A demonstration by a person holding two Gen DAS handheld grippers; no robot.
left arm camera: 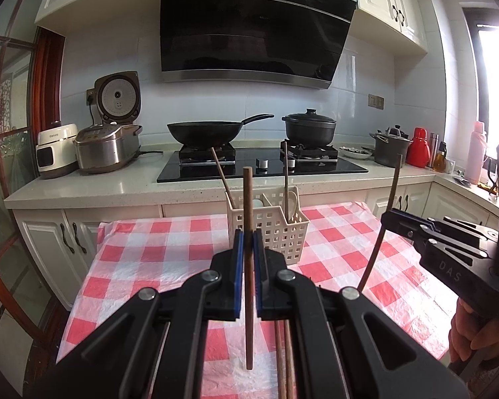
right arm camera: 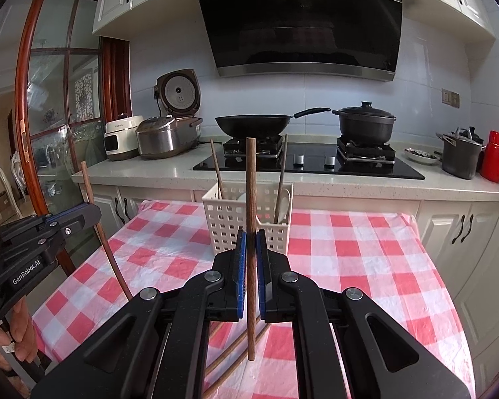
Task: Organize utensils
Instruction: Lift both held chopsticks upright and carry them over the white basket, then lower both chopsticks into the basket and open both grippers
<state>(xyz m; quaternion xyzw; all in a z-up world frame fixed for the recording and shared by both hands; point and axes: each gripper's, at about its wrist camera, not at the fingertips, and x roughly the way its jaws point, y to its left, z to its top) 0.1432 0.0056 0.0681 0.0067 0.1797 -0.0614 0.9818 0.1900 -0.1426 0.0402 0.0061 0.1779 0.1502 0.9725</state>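
Left tool [left arm camera: 248,232] clamped on one wooden chopstick [left arm camera: 248,199], held upright; stick runs between the blue pads, top end above them, bottom end hanging clear above the table [left arm camera: 133,259]. Right tool [right arm camera: 250,234] same: jaws pinched on a second chopstick [right arm camera: 250,183], upright. Both tools sit side by side over the red-checked cloth, pointing at the white utensil basket [left arm camera: 276,229] just ahead of the tips. Basket already holds two chopsticks and a white spoon [left arm camera: 292,199]. Two more loose chopsticks [left arm camera: 284,349] lie flat on the table under the tools.
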